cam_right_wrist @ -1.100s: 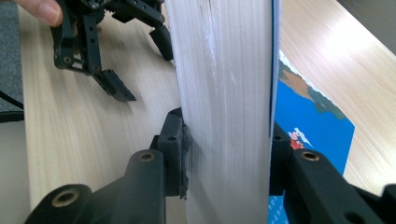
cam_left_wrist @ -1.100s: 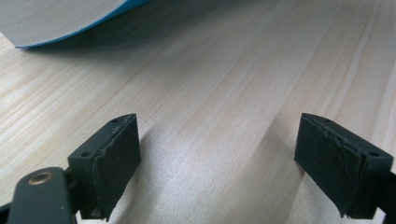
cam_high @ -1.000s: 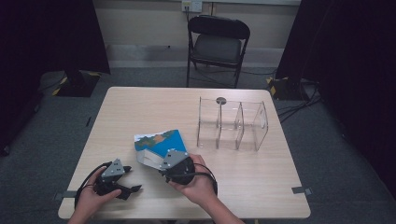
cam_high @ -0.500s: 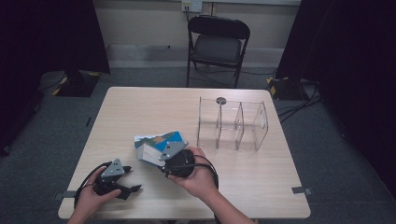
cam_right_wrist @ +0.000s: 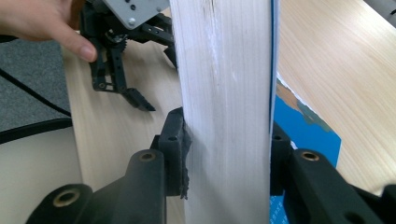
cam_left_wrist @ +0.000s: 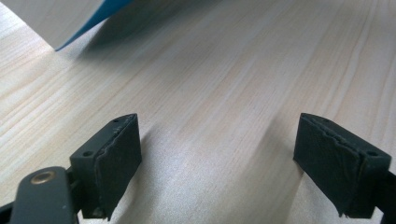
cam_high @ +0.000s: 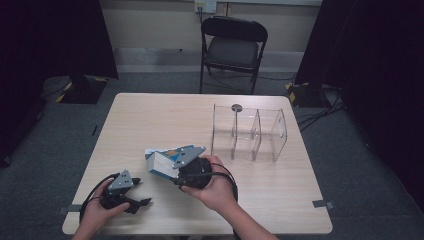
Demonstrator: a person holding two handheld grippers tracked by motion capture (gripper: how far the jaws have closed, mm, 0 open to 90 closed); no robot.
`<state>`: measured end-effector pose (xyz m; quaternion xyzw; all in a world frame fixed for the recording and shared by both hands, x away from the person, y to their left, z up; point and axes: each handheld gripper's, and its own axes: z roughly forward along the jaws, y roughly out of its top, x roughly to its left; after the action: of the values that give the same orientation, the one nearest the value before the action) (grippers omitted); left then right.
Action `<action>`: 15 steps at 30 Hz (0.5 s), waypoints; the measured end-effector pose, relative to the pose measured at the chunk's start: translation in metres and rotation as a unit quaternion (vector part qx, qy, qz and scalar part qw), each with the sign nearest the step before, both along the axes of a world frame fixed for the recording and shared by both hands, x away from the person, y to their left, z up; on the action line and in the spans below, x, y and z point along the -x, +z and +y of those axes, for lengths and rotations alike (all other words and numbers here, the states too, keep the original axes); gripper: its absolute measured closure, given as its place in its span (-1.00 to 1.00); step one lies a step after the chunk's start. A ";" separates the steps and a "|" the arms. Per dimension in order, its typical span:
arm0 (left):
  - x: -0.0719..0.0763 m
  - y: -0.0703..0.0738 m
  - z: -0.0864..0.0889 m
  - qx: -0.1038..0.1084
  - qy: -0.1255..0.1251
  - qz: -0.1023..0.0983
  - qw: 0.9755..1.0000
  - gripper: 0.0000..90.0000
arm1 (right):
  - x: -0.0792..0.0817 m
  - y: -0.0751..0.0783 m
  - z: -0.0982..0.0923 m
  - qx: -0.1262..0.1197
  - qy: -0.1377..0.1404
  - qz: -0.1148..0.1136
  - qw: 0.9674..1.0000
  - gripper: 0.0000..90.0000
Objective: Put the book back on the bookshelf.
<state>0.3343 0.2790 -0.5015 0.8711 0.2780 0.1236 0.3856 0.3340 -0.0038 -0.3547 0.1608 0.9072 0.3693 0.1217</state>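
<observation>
A thick book (cam_high: pixel 159 164) with white page edges and a blue cover is tilted up off the light wooden table (cam_high: pixel 165 120), left of centre near the front. My right gripper (cam_high: pixel 172 167) is shut on it; in the right gripper view the two jaws press on either side of the page block (cam_right_wrist: pixel 224 93). A blue printed cover (cam_right_wrist: pixel 306 128) shows low behind the book; I cannot tell whether it belongs to it. My left gripper (cam_high: pixel 142 202) rests on the table at the front left, open, with bare wood between its pads (cam_left_wrist: pixel 112 154). The book's corner (cam_left_wrist: pixel 56 21) hangs ahead of it.
A clear acrylic rack (cam_high: pixel 248 132) with three compartments stands right of centre. A small dark disc (cam_high: pixel 236 107) lies just behind it. A black folding chair (cam_high: pixel 233 47) is beyond the far edge. Cables trail from both grippers toward the front edge.
The right gripper has risen a little with the book, whose near edge now stands higher off the table. The left gripper has stayed where it was.
</observation>
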 end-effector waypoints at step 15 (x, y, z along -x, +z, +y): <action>0.000 0.000 0.000 0.002 0.001 -0.001 1.000 -0.67 | -0.007 0.022 -0.002 0.003 -0.004 0.027 1.000 0.38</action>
<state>0.3341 0.2786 -0.5018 0.8700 0.2785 0.1241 0.3875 0.3415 -0.0055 -0.3325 0.1742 0.9106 0.3615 0.0994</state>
